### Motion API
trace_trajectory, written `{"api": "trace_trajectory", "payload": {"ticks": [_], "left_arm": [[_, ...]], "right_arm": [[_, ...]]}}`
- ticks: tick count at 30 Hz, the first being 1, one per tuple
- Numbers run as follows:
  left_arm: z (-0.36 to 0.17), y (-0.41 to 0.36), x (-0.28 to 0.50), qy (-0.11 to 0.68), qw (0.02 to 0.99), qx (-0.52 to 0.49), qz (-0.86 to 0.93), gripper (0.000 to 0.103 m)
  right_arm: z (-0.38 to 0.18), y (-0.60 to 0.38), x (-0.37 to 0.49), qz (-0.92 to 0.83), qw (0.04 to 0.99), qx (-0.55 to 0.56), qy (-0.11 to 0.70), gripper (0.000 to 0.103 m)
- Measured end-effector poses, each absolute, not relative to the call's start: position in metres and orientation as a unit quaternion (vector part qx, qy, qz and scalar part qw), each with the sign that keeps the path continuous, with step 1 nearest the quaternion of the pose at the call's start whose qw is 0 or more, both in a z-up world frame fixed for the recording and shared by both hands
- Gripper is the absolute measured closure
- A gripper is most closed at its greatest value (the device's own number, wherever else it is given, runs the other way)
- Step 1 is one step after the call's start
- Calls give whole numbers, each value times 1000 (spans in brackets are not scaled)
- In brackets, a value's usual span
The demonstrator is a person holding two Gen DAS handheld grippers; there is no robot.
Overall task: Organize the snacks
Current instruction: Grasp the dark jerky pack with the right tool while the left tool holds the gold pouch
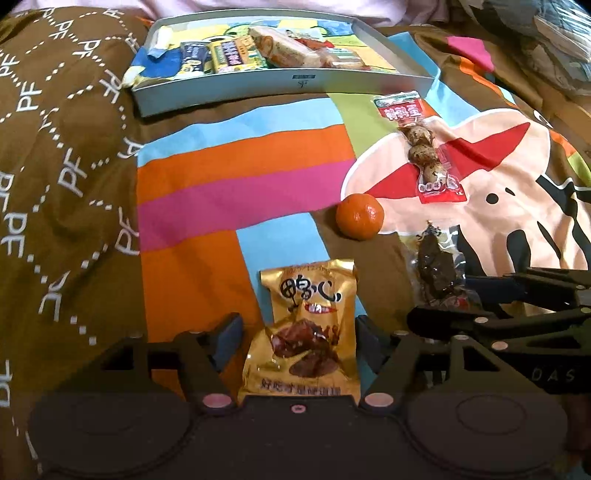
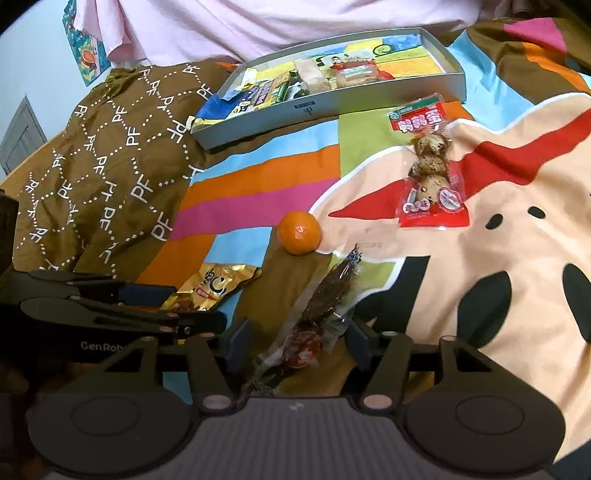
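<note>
left wrist: crinkled gold snack packet (image 1: pixel 306 332)

I'm looking across a bed spread with a patterned quilt (image 2: pixel 229 192), brown with white dotted diamonds and letters at nine o'clock, bright stripes and a big cartoon figure toward three. Pink fabric (image 2: pixel 258 26) bunches along twelve o'clock. At ten o'clock I see a pale wall (image 2: pixel 33 55), a colourful poster (image 2: pixel 83 55) on it, and a grey panelled door (image 2: pixel 18 136).
</note>
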State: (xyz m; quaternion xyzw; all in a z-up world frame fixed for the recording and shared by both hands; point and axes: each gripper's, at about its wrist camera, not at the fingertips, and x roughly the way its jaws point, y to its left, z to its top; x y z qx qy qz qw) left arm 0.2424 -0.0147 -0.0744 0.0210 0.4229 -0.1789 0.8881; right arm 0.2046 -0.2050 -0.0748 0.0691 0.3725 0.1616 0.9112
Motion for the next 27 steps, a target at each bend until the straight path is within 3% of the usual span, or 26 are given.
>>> {"api": "trace_trajectory", "payload": {"ticks": [4, 8, 13, 15, 20, 23, 27], "left_arm": [[-75, -18, 246, 416, 889, 32, -192, 42], [-76, -18, 247, 415, 889, 30, -194, 43], [-76, -17, 247, 410, 892, 29, -188, 48], [-76, -17, 248, 409, 893, 27, -187, 48], [-77, -17, 248, 406, 895, 30, -183, 44], [-78, -17, 248, 407, 894, 29, -183, 43], [-78, -19, 247, 406, 895, 35, -182, 44]], "right_arm": [[-76, -200, 205, 156, 915, 53, 368, 48], [-76, -199, 205, 148, 918, 46, 364, 64], [-72, -182, 198, 142, 931, -22, 336, 67], [-69, -173, 194, 142, 935, -56, 319, 73], [-68, -163, 189, 150, 936, -93, 305, 74], [-71, -164, 188, 153, 933, -84, 316, 63], [-78, -162, 189, 165, 924, -77, 336, 66]]}}
